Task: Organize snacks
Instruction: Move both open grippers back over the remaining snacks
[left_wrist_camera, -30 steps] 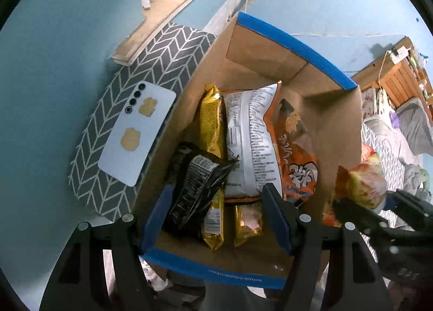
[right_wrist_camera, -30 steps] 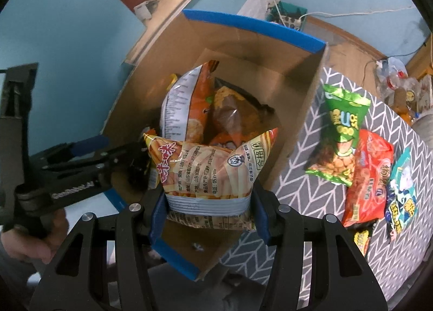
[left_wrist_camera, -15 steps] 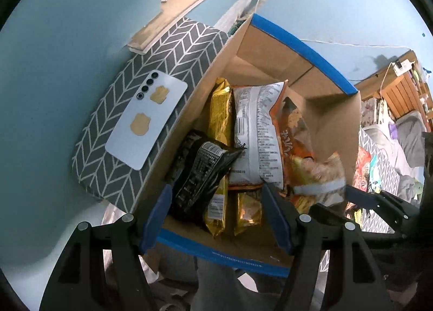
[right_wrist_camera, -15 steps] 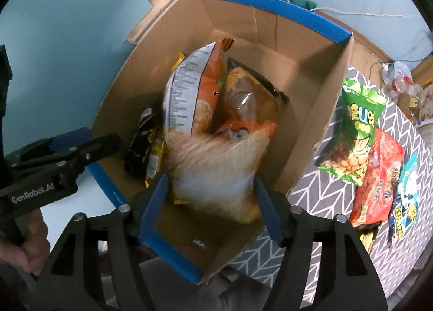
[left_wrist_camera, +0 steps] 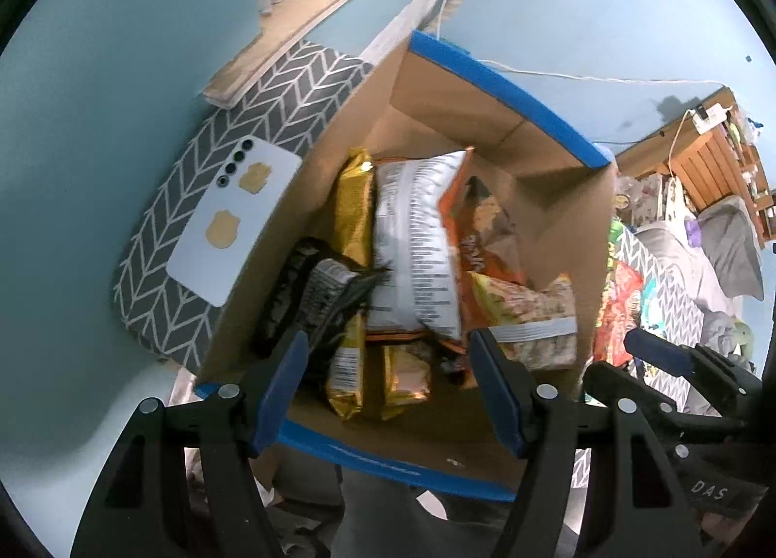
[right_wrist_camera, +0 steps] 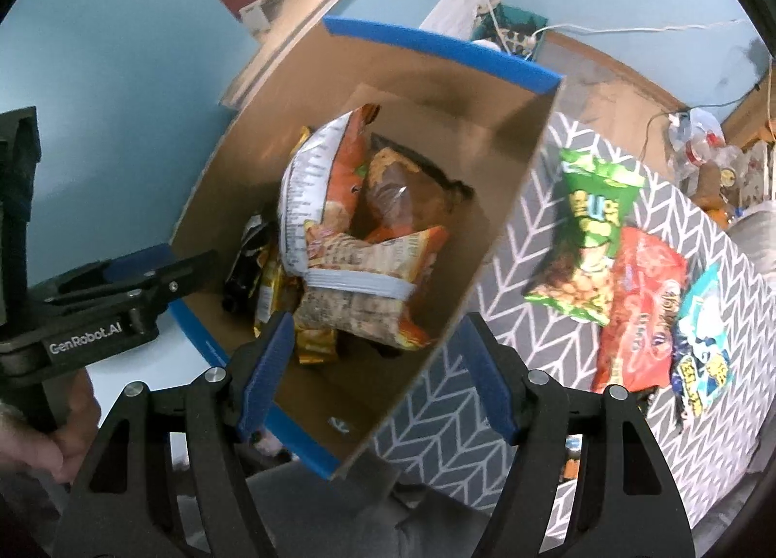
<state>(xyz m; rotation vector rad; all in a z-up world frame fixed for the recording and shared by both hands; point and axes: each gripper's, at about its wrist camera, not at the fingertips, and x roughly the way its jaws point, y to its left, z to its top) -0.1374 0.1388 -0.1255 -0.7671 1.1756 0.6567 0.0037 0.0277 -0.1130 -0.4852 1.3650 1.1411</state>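
The striped orange snack bag is lying inside the cardboard box, at its near right side, leaning on the packs behind it and touching neither claw. Next to it in the box a white-backed orange bag is standing upright, with a brown-and-orange bag at its right, gold packets at its left and a black packet slumping against the left wall. Blue tape is running along the box's rims.

The right claw is hanging over the near edge of the box, pointing steeply down; its jaws have just been opening and are now standing spread, with nothing pinched between the blue pads. The left claw is hovering over the near left part of the box, also pointing down, its jaws spread and empty. A hand is gripping the left tool's handle at the lower left of the right view.

To the right of the box, on the grey herringbone mat covering the worktop, more snacks are waiting: a green bag, a red bag overlapping its lower edge, and a blue-and-white bag beyond that. On the left of the box a pale phone is lying face down on the mat, just beside the cardboard wall.
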